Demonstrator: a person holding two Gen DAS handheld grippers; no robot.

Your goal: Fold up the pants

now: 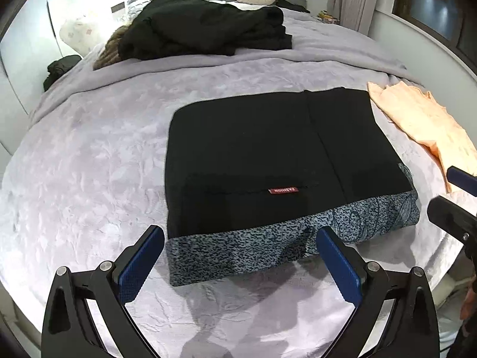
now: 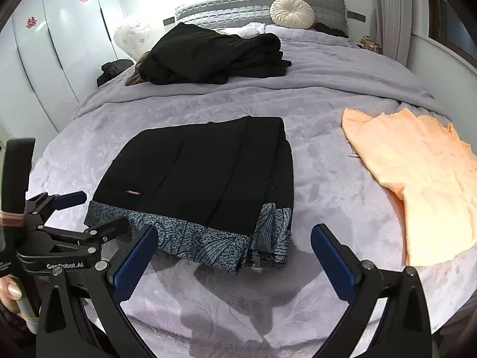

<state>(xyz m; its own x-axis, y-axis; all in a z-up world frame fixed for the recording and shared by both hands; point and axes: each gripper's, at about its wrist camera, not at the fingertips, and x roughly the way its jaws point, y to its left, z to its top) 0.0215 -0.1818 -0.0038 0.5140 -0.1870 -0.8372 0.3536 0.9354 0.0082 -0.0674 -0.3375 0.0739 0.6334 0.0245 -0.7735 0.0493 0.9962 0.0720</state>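
Black pants (image 1: 268,155) with a blue patterned hem and a small red label (image 1: 283,190) lie folded into a flat rectangle on the lilac bedspread (image 1: 89,164). They also show in the right wrist view (image 2: 202,176). My left gripper (image 1: 240,238) is open and empty, just above the near patterned edge. My right gripper (image 2: 234,237) is open and empty, near the pants' near right corner. The left gripper also shows at the left of the right wrist view (image 2: 89,211), and the right gripper at the right edge of the left wrist view (image 1: 453,194).
A peach cloth (image 2: 417,185) lies to the right of the pants. A heap of black clothes (image 2: 214,56) sits farther up the bed, with a round cream cushion (image 2: 292,12) at the headboard. White wardrobe doors (image 2: 44,59) stand to the left.
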